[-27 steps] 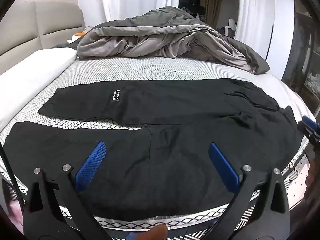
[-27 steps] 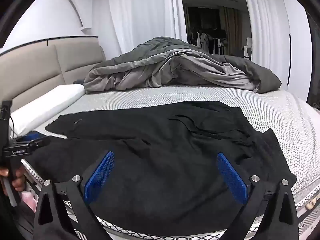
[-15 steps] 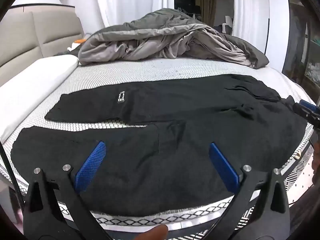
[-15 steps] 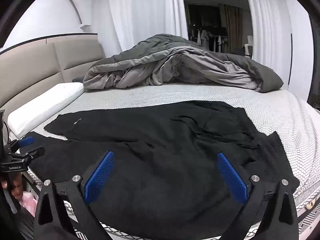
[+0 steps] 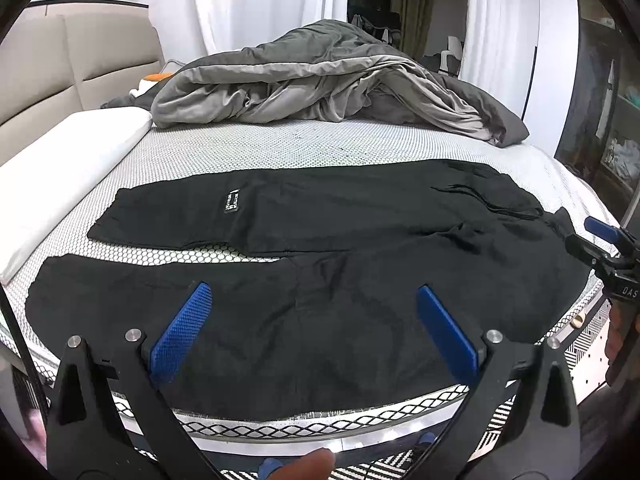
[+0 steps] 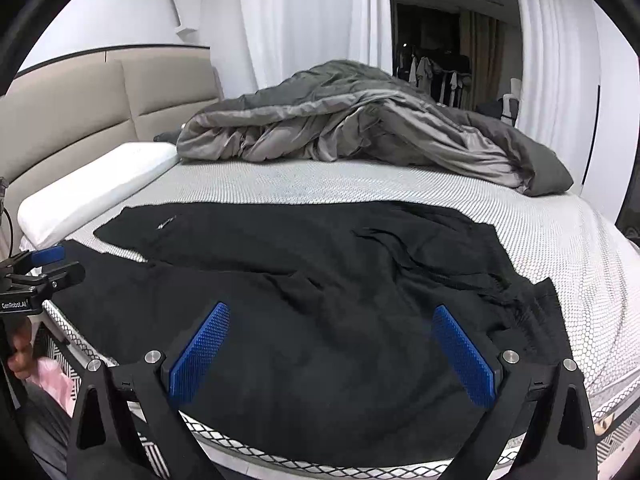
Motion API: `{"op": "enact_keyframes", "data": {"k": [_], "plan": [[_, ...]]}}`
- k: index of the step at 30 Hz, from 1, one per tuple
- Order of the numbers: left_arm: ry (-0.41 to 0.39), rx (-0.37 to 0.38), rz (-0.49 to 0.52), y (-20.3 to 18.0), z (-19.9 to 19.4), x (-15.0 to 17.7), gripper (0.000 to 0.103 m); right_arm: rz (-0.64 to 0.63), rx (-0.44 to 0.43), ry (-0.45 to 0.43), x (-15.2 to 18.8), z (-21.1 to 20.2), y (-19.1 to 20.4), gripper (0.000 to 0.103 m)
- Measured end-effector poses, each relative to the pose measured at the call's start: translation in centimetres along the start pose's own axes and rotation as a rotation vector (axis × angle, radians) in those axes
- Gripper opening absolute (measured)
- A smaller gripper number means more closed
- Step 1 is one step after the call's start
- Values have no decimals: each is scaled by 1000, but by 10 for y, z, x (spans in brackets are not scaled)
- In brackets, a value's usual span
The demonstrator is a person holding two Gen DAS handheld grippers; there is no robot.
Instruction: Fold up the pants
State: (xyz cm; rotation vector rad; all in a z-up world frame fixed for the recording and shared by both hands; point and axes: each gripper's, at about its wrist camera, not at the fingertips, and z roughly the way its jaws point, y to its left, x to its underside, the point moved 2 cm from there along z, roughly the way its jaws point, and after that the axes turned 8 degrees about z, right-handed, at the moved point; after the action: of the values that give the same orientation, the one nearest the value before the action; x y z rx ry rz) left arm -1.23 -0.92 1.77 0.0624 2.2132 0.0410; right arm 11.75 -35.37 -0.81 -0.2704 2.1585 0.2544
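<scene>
Black pants (image 5: 320, 220) lie flat on the bed, legs spread apart towards the left, waist bunched at the right. A small label sits on the far leg. My left gripper (image 5: 314, 320) hovers open over the near leg by the bed's front edge, nothing between its blue pads. It also shows at the left edge of the right wrist view as the left gripper (image 6: 40, 268). My right gripper (image 6: 332, 344) hangs open over the seat and waist of the pants (image 6: 320, 260), holding nothing. The left wrist view catches the right gripper (image 5: 600, 240) at the pants' waist end.
A crumpled grey duvet (image 5: 320, 92) fills the far side of the mattress (image 5: 280, 144). A white pillow (image 5: 60, 168) lies along the left, against a beige headboard (image 6: 80, 112). White curtains hang behind. A fingertip (image 5: 312, 464) shows at the bottom edge.
Both grippers have drawn back a little from the bed, so more of the front mattress edge shows. The pants lie as before, and both pairs of jaws stay wide apart.
</scene>
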Motion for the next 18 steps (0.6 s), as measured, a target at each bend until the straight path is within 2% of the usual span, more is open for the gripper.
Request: {"op": "enact_keyframes", "data": {"k": [4,8,13,18], "plan": [[14,27,17,-4,-1,-7,102,24,-6,18,2,-2,-3,103],[-2,12,15,-4,-4,-10,102,12,-3,13,5,-5,5,103],[7,54,-4,-4,-10,-3,102,40,5,21,2,0,12,103],[26,57,-17,-2,-6,4,102,79,9,76,-5,17,27,103]]}}
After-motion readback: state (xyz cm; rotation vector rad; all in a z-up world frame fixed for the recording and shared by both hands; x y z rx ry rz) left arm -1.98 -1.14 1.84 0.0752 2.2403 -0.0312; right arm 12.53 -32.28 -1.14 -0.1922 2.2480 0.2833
